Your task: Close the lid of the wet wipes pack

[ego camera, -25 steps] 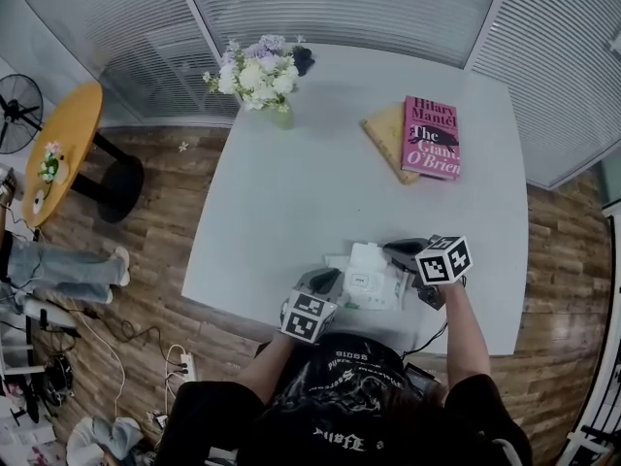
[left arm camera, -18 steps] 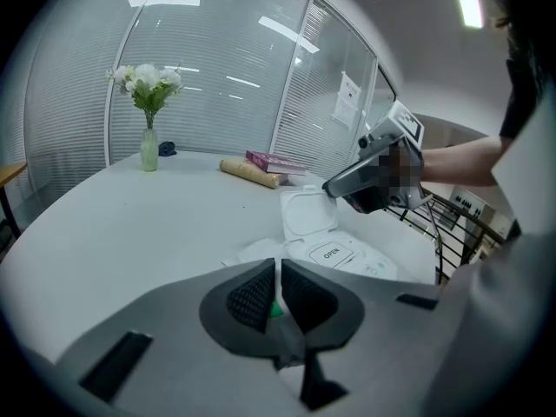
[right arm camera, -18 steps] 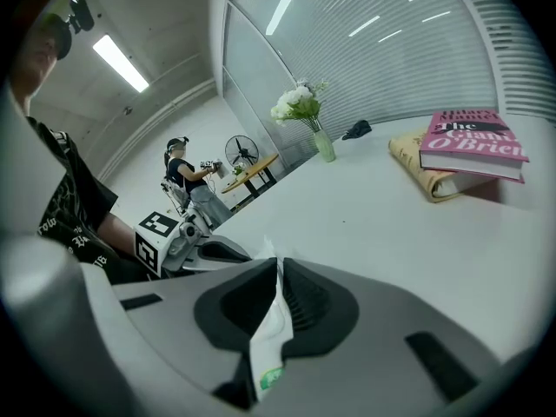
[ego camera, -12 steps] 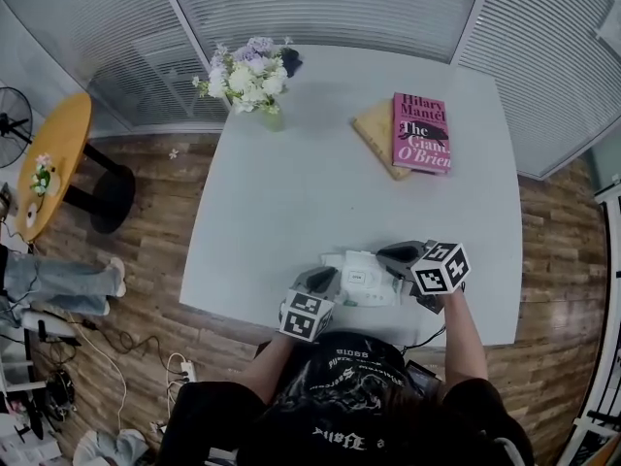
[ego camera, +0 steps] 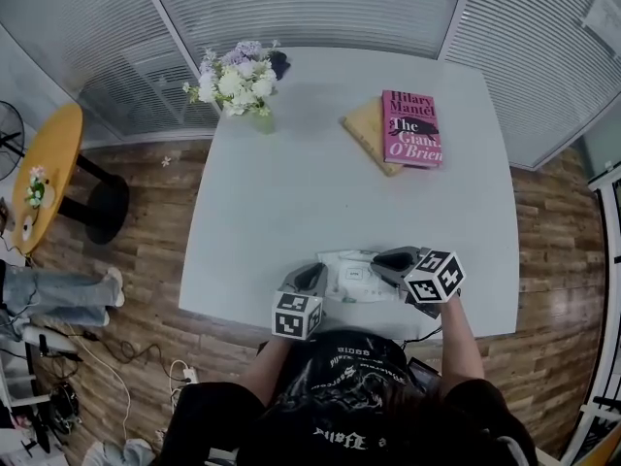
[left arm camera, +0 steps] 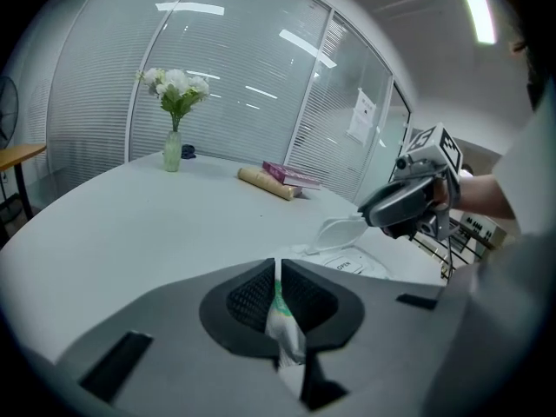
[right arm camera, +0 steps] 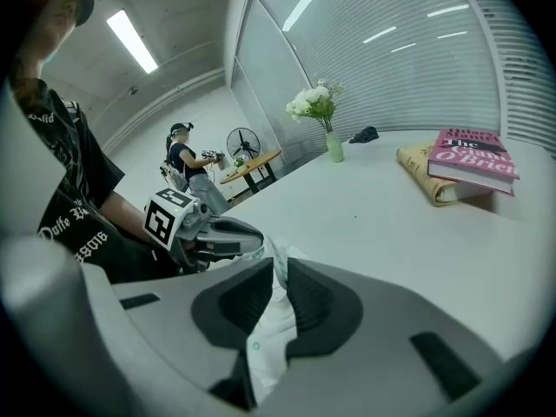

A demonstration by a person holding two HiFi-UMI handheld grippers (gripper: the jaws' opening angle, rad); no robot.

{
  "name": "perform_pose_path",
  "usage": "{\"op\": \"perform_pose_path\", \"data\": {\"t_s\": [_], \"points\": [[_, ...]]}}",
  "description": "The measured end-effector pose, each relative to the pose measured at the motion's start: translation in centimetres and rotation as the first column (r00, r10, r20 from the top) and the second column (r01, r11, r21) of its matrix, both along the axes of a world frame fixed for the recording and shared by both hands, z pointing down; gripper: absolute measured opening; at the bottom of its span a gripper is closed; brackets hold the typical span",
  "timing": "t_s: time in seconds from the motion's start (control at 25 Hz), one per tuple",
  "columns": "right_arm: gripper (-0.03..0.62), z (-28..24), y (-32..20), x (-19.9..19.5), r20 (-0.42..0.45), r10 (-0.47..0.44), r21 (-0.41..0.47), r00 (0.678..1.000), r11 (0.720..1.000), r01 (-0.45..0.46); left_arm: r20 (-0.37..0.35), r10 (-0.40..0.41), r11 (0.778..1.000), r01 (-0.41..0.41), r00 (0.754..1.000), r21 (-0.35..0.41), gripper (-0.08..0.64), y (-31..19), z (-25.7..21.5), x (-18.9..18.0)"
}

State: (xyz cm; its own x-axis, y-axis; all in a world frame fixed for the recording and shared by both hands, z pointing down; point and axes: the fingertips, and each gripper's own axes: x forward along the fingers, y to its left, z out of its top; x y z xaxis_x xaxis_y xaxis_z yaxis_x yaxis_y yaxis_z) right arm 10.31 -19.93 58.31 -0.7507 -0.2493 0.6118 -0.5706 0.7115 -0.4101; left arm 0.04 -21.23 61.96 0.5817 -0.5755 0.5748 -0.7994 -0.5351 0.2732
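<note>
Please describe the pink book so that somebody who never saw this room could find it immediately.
Look at the grey table, at its far right corner. The pink book lies there, partly on a tan item; only it has a bright pink cover.

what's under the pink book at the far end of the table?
A tan book, apparently, lies under the pink book, sticking out at its left in the head view. How far it runs beneath is covered.
</note>
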Motion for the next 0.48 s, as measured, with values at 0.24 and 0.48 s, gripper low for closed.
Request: {"op": "perform_pose_path", "data": {"t_s": [0.24,0.48], "points": [[0.057,0.6,1.2,-0.1,-0.021,0.010,-0.002,1.000,1.000,-0.010,-0.012,-0.029,1.000,0.029,1.000,-0.002,0.023,-0.3,-0.1,-1.1],[0.067,1.5,2.5,-0.5,-0.050,-0.029,-0.022,0.998,0.999,0.028,-0.040,-0.009,1.000,0.009,0.999,0.000,0.023,0.0,-0.7,-1.0]]}}
